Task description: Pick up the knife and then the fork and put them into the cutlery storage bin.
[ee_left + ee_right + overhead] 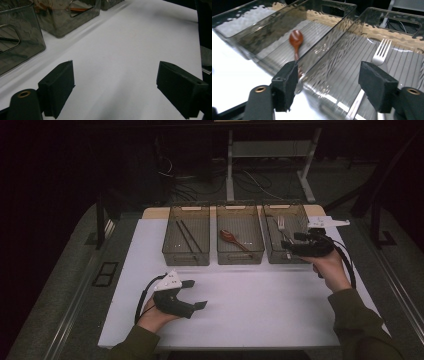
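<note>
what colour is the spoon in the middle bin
Reddish-brown, clearest in the right gripper view: spoon.

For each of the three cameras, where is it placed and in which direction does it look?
High view: above the person's side, facing forward and down on the white table; both forearms, left tongs, right tongs.
Left gripper view: on the left tongs, looking low across the table; jaws open.
Right gripper view: on the right tongs, facing the fork bin; jaws open.
Shared: the wooden spoon.
</note>
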The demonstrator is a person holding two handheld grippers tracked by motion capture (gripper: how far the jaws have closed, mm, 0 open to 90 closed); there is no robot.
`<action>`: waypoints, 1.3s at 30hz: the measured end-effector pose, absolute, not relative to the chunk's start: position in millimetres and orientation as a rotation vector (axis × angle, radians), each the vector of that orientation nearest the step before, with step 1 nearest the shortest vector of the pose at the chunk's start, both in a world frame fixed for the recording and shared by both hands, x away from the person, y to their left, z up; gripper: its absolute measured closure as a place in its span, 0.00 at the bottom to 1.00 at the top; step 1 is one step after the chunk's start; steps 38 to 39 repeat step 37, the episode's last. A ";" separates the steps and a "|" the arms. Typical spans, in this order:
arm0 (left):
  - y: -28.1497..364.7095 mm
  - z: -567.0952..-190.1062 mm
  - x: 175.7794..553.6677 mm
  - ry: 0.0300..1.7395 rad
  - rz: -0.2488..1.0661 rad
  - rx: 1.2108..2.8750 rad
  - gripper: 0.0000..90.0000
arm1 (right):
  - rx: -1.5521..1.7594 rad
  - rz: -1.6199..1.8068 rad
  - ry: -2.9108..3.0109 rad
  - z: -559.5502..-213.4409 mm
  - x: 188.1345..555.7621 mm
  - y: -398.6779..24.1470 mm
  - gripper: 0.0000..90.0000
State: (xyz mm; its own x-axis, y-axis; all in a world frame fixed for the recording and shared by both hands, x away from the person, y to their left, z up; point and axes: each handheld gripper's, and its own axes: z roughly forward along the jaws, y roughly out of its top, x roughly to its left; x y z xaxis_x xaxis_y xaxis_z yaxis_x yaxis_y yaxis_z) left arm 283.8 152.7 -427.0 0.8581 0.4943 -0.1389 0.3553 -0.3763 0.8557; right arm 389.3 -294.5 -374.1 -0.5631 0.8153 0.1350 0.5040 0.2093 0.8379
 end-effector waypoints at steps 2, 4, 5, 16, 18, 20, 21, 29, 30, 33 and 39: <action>152.8 -428.0 284.1 0.623 0.169 2.009 0.14 | 1.224 1.306 2.167 -376.1 377.4 -295.2 0.32; 152.9 -428.2 284.2 0.625 0.169 2.009 0.13 | 1.219 1.327 2.172 -378.5 366.1 -296.2 0.31; 153.0 -428.2 284.1 0.626 0.169 2.008 0.13 | 1.220 1.333 2.175 -379.5 360.9 -296.3 0.30; 155.2 -430.5 283.5 0.638 0.186 2.024 0.01 | 1.183 1.376 2.174 -397.0 312.0 -301.6 0.22; 156.0 -430.4 283.3 0.649 0.189 2.013 0.00 | 1.177 1.380 2.165 -402.7 304.4 -302.2 0.22; 157.3 -429.9 283.7 0.648 0.199 2.011 0.00 | 1.171 1.383 2.167 -411.1 295.8 -302.8 0.21; 157.6 -429.7 283.7 0.650 0.202 2.007 0.00 | 1.170 1.383 2.169 -413.9 293.1 -303.1 0.21; 157.9 -428.5 283.1 0.647 0.211 2.007 0.00 | 1.193 1.402 2.180 -434.3 269.2 -306.3 0.20; 157.8 -428.6 283.0 0.647 0.210 2.008 0.00 | 1.195 1.404 2.183 -435.8 267.0 -306.2 0.20; 157.1 -428.7 282.5 0.644 0.209 2.011 0.00 | 1.186 1.402 2.197 -439.5 262.9 -303.9 0.20; 156.0 -431.9 282.6 0.657 0.217 2.065 0.00 | 1.143 1.391 2.218 -440.5 263.0 -299.2 0.15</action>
